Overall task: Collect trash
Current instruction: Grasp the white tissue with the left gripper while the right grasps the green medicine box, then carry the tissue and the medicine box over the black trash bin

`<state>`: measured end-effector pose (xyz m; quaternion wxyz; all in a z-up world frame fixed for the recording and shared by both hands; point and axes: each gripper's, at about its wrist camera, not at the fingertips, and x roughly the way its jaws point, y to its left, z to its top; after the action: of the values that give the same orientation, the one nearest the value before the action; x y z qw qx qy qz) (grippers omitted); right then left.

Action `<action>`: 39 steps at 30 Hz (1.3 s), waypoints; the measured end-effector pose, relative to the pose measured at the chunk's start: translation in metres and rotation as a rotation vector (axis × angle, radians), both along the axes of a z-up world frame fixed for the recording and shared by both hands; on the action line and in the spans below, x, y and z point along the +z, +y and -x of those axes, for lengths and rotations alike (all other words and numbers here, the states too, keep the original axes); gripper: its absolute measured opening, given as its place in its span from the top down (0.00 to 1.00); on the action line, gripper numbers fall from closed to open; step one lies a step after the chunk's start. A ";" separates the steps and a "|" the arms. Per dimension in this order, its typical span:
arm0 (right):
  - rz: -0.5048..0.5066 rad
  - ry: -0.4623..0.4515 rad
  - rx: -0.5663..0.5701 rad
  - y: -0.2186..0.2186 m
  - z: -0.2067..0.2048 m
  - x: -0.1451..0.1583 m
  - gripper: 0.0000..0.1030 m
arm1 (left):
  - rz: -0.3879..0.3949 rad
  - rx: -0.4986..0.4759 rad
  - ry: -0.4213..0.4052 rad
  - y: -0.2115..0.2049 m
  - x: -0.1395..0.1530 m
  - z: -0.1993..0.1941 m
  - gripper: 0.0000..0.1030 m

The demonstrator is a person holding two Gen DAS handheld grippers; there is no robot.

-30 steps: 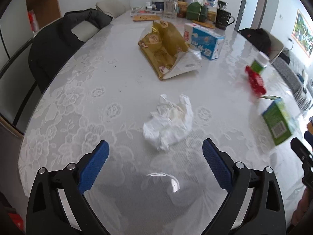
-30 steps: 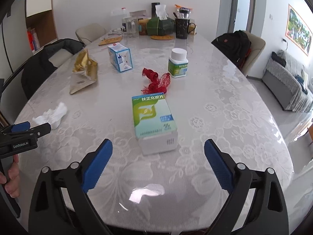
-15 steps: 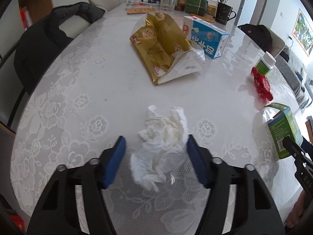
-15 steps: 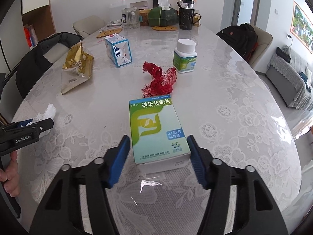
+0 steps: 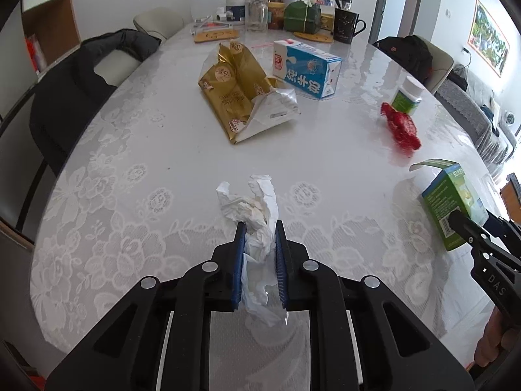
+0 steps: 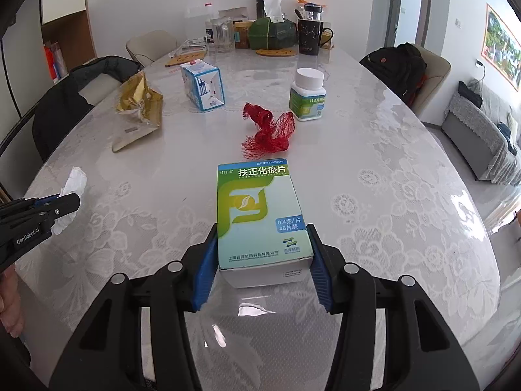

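A crumpled white tissue (image 5: 252, 208) lies near the front of the lace-covered table (image 5: 136, 150). My left gripper (image 5: 259, 228) has its blue pads pressed on the tissue's near end, and its jaws are still closing. The same tissue (image 6: 74, 181) shows at the left edge of the right wrist view, under that gripper's black fingers (image 6: 57, 205). A green and white medicine box (image 6: 260, 215) lies flat in front of me. My right gripper (image 6: 263, 233) clamps both long sides of the box, jaws still closing a little. The box (image 5: 454, 207) also shows at the right of the left wrist view.
Further back lie a gold snack bag (image 5: 237, 91), a blue milk carton (image 5: 306, 68), a red net (image 6: 268, 130) and a white-capped pill bottle (image 6: 307, 96). Jars, a tissue holder and a black mug (image 6: 311, 37) crowd the far end. A dark jacket (image 5: 78, 91) hangs on a chair at the left.
Both grippers went from wide open to closed. The left one moved forward over the tissue and pinched it. The right one closed on the sides of the medicine box.
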<state>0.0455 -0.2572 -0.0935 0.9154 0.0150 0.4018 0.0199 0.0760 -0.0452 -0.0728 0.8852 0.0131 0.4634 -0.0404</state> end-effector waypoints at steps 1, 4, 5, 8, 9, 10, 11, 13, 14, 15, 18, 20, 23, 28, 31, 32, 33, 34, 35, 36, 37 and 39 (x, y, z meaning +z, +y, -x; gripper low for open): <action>-0.002 -0.005 0.001 0.001 0.004 0.001 0.53 | 0.002 -0.001 -0.002 0.000 0.002 0.003 0.85; -0.003 -0.022 -0.002 0.003 0.016 0.004 0.53 | 0.004 -0.002 -0.007 0.001 0.006 0.014 0.85; -0.007 -0.027 -0.002 0.003 0.021 0.005 0.53 | 0.009 -0.001 -0.007 0.003 0.006 0.018 0.85; -0.013 -0.036 -0.002 0.004 0.032 0.007 0.53 | 0.021 -0.001 -0.011 0.006 0.009 0.032 0.85; -0.013 -0.040 -0.002 0.005 0.037 0.009 0.53 | 0.019 -0.001 -0.011 0.005 0.009 0.036 0.85; -0.014 -0.043 -0.001 0.006 0.041 0.010 0.53 | 0.021 0.000 -0.014 0.006 0.010 0.043 0.85; -0.017 -0.048 0.001 0.006 0.046 0.012 0.53 | 0.024 0.002 -0.017 0.007 0.011 0.047 0.85; -0.025 -0.062 0.003 0.007 0.056 0.015 0.53 | 0.030 0.000 -0.034 0.007 0.015 0.059 0.85; -0.024 -0.069 0.003 0.007 0.062 0.016 0.53 | 0.032 -0.002 -0.039 0.007 0.016 0.064 0.85; -0.021 -0.078 0.002 0.008 0.069 0.017 0.53 | 0.035 -0.007 -0.047 0.006 0.019 0.071 0.85; -0.033 -0.090 0.010 0.010 0.085 0.019 0.53 | 0.046 -0.020 -0.061 0.003 0.024 0.090 0.85; -0.040 -0.099 0.010 0.011 0.097 0.022 0.53 | 0.051 -0.023 -0.073 0.002 0.028 0.102 0.85; -0.054 -0.114 0.014 0.011 0.115 0.023 0.53 | 0.054 -0.037 -0.099 -0.002 0.033 0.126 0.85; -0.067 -0.136 0.019 0.009 0.148 0.028 0.53 | 0.063 -0.049 -0.107 -0.007 0.031 0.160 0.85; -0.067 -0.148 0.029 0.010 0.164 0.032 0.54 | 0.061 -0.051 -0.115 -0.008 0.029 0.175 0.85; -0.066 -0.152 0.032 0.010 0.169 0.034 0.54 | 0.059 -0.052 -0.114 -0.009 0.028 0.179 0.85; -0.065 -0.156 0.036 0.010 0.176 0.035 0.54 | 0.060 -0.053 -0.113 -0.010 0.027 0.184 0.85; -0.066 -0.158 0.042 0.010 0.180 0.035 0.54 | 0.061 -0.056 -0.110 -0.010 0.026 0.186 0.85; -0.069 -0.159 0.048 0.010 0.185 0.035 0.54 | 0.061 -0.060 -0.107 -0.011 0.024 0.189 0.85; -0.068 -0.161 0.053 0.011 0.191 0.035 0.54 | 0.059 -0.062 -0.102 -0.012 0.021 0.193 0.85; -0.065 -0.161 0.055 0.011 0.196 0.033 0.53 | 0.058 -0.060 -0.100 -0.012 0.018 0.196 0.85; -0.067 -0.155 0.065 0.012 0.204 0.029 0.54 | 0.059 -0.057 -0.090 -0.012 0.012 0.201 0.85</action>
<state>-0.1584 -0.2453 -0.0645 0.9416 0.0310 0.3292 0.0641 -0.1255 -0.0575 -0.0605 0.9035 0.0018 0.4214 -0.0785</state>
